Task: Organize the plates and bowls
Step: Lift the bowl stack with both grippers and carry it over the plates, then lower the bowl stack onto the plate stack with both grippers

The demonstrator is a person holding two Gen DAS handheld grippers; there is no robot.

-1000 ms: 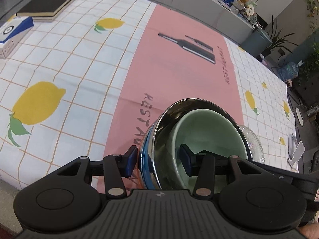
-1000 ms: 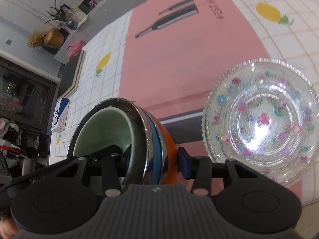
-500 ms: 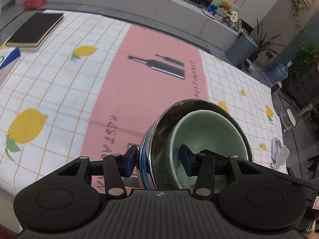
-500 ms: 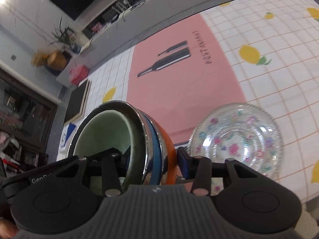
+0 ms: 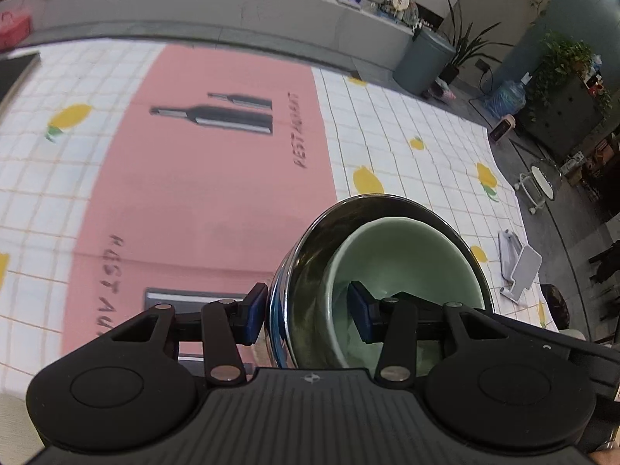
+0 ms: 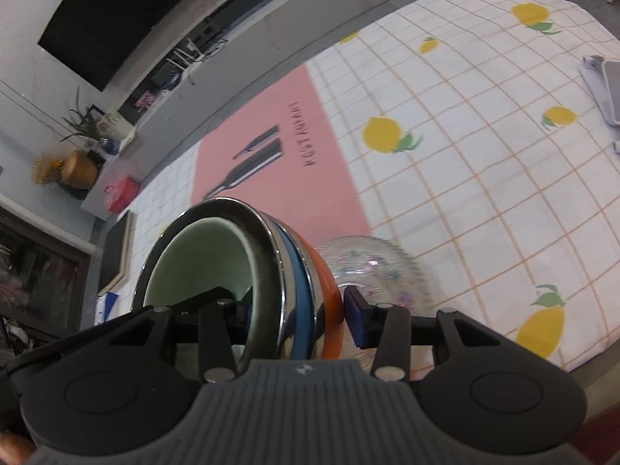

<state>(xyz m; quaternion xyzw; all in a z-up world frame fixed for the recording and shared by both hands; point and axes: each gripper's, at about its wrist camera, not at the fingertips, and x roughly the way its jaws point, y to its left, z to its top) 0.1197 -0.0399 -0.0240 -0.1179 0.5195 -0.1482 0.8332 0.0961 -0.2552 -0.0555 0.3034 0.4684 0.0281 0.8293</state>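
Observation:
A stack of nested bowls (image 5: 383,263) is held up above the table: a pale green bowl (image 5: 403,255) inside a steel bowl with blue and orange outer bowls (image 6: 321,290). My left gripper (image 5: 306,312) is shut on the stack's left rim, one finger inside, one outside. My right gripper (image 6: 298,310) is shut on the stack's right rim the same way. A clear glass plate with flower print (image 6: 372,271) lies on the pink mat (image 6: 279,178) below, just right of the stack.
The table has a checked lemon-print cloth (image 6: 484,155). A dark book (image 6: 116,248) and a blue-white box (image 6: 102,304) lie at the left. A white stand (image 5: 519,267) lies at the right edge. A counter (image 5: 232,4) runs behind.
Both grippers have lifted the bowl stack higher and tilted up, so the table looks farther away. The glass plate has slid lower and smaller in the right wrist view.

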